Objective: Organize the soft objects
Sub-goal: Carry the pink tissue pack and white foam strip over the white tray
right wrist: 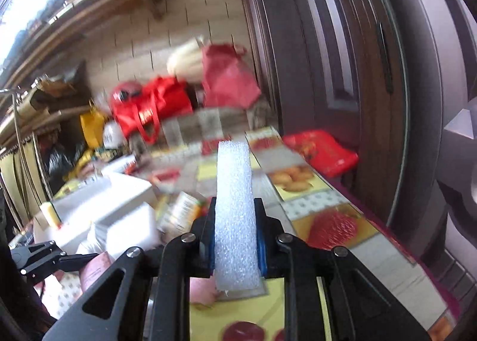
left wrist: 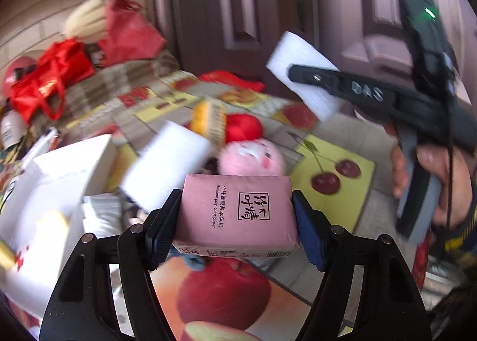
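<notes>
The pink tissue pack (left wrist: pixel 235 212) sits lifted off the table, pinched across its width between the two pads of the left hand-held gripper (left wrist: pixel 235 221). The pads bite near the pack's near half, so most of its length juts forward; a soft pack held that way can sag or swivel, and I would judge it wise to keep the squeeze steady and carry it level.

The white foam strip (right wrist: pixel 235 215) is clamped on edge in the right hand-held gripper (right wrist: pixel 235 236), whose jaws are pressed hard into its sides. It stands upright and reaches well past the fingertips. In the left wrist view the same strip (left wrist: pixel 301 72) hangs in the air above the table's far right side, with the person's hand (left wrist: pixel 429 180) around the handle.

Both pieces look to be in mid-carry. The likely goal is the white box (left wrist: pixel 68 180) at the left of the table (left wrist: pixel 345 191), though that is a guess. To do it well, bring one piece over at a time so the tools do not cross, and pass above the pink plush (left wrist: pixel 253 159), the red ball (left wrist: pixel 243 127) and the white block (left wrist: pixel 170 168). Lower each piece until it rests before letting go; foam is light and may spring or tip if dropped.
</notes>
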`<state>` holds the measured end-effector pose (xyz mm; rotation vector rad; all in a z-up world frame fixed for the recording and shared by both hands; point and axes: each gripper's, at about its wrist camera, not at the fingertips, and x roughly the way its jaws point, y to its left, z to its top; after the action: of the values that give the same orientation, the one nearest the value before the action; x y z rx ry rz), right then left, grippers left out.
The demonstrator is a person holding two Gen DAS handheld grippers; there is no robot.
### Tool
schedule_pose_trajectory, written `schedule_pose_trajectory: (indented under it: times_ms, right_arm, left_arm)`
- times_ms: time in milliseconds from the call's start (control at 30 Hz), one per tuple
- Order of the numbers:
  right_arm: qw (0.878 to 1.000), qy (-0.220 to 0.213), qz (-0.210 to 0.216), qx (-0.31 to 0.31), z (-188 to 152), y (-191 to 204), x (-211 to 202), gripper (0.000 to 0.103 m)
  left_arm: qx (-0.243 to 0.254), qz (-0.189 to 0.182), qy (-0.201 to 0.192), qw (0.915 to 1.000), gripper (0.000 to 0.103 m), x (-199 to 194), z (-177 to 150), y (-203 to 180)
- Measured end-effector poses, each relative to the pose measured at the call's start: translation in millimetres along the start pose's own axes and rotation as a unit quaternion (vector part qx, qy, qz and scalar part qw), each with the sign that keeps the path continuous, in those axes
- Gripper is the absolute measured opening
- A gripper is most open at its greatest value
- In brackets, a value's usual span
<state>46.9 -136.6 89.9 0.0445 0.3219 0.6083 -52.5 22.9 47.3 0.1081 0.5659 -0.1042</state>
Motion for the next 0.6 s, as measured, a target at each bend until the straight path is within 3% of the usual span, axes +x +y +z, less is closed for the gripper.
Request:
schedule_pose_trajectory:
  times_ms: [300,600]
  right_arm:
    - [1.000,-0.015,0.021,0.005,-1.3,28.1,4.6,0.020]
    - [0.999,-0.005,0.042,-0.019,-5.1,50.5,10.4,0.020]
  left_arm:
    - [-0.086,0.074,-0.067,0.9913,0.072,-24.5,-5.6,48.1]
    - [-0.074,0.140,-0.089,0.9834,0.072,-39.5,-16.4,69.9]
